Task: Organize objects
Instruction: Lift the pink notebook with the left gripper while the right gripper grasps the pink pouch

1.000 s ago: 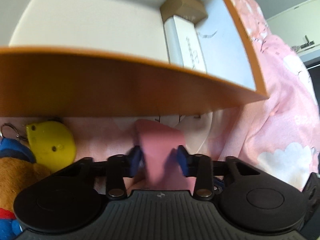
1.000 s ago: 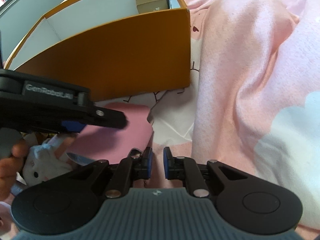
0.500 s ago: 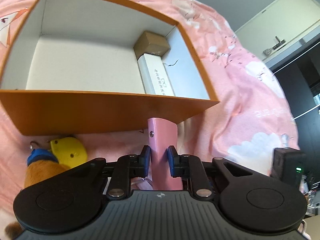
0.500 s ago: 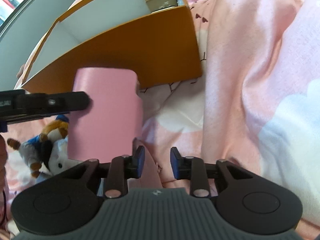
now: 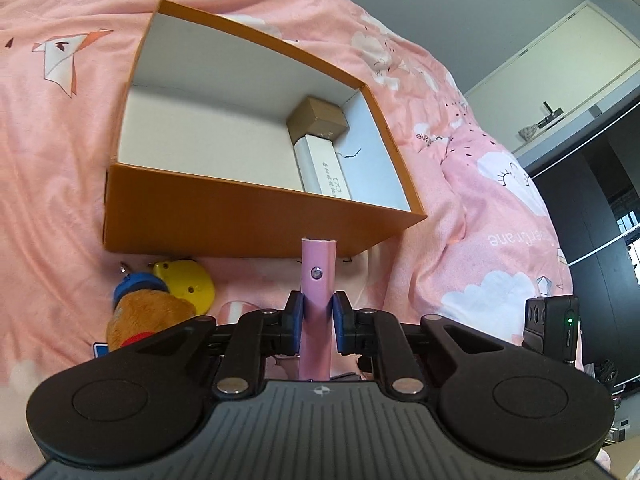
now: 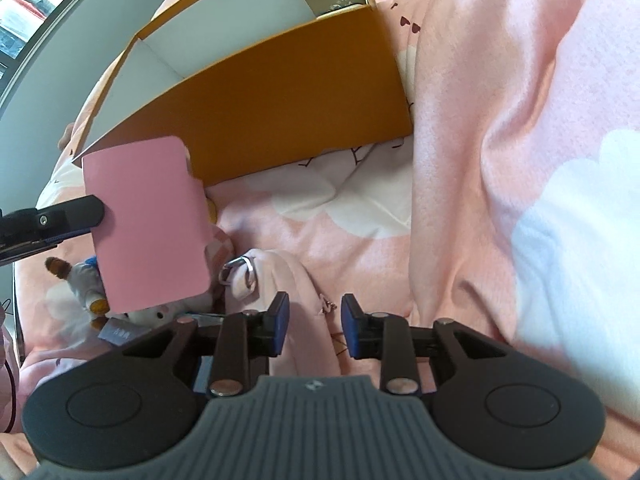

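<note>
the sorting looks partly done: the open orange cardboard box with white inside on the pink bedspread holds a small brown carton and a long white carton along its right wall, the rest of its floor bare. the left gripper is clamped on a flat pink snap-button case, held in the air just short of the box's near wall. the right gripper has just opened, nothing between its pads, above a pale pink pouch with a metal clasp, while a yellow round toy and plush animals wait on the bedspread outside.
</note>
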`<move>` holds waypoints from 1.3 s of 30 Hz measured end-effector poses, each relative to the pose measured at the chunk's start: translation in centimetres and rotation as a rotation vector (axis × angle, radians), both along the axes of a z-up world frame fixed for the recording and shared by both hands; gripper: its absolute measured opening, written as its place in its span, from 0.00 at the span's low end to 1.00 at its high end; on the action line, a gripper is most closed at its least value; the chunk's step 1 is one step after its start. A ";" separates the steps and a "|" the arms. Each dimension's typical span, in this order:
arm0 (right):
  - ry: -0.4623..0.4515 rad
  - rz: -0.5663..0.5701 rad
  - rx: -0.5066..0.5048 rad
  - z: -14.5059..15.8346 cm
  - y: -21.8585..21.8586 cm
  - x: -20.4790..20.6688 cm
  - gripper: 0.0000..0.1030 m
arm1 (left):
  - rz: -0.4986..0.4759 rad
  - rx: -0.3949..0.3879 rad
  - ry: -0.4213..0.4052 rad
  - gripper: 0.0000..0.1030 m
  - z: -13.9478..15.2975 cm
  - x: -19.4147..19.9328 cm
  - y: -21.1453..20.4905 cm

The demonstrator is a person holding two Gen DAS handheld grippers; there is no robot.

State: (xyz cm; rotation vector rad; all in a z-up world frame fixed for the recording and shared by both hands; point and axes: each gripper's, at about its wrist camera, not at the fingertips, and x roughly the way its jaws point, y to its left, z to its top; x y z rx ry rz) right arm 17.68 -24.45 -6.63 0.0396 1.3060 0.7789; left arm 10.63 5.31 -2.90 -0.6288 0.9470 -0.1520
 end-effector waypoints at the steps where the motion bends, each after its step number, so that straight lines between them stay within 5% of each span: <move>1: 0.009 0.002 0.011 0.1 -0.5 -0.1 0.31 | -0.003 -0.001 -0.002 0.17 0.1 -0.1 0.0; 12: -0.011 0.041 -0.052 -1.6 1.9 -0.7 0.30 | 0.008 -0.011 0.075 0.17 -2.4 0.0 0.7; 17: 0.025 0.046 -0.056 -3.1 2.0 -0.2 0.39 | 0.029 -0.035 0.109 0.18 -3.9 0.7 0.9; 29: -0.050 0.043 -0.053 -0.7 2.2 -1.3 0.28 | 0.024 0.009 0.100 0.20 -4.7 0.9 0.0; 39: -0.409 0.090 -0.173 5.7 3.1 -3.8 0.27 | 0.029 -0.038 -0.034 0.17 -1.0 -0.7 0.6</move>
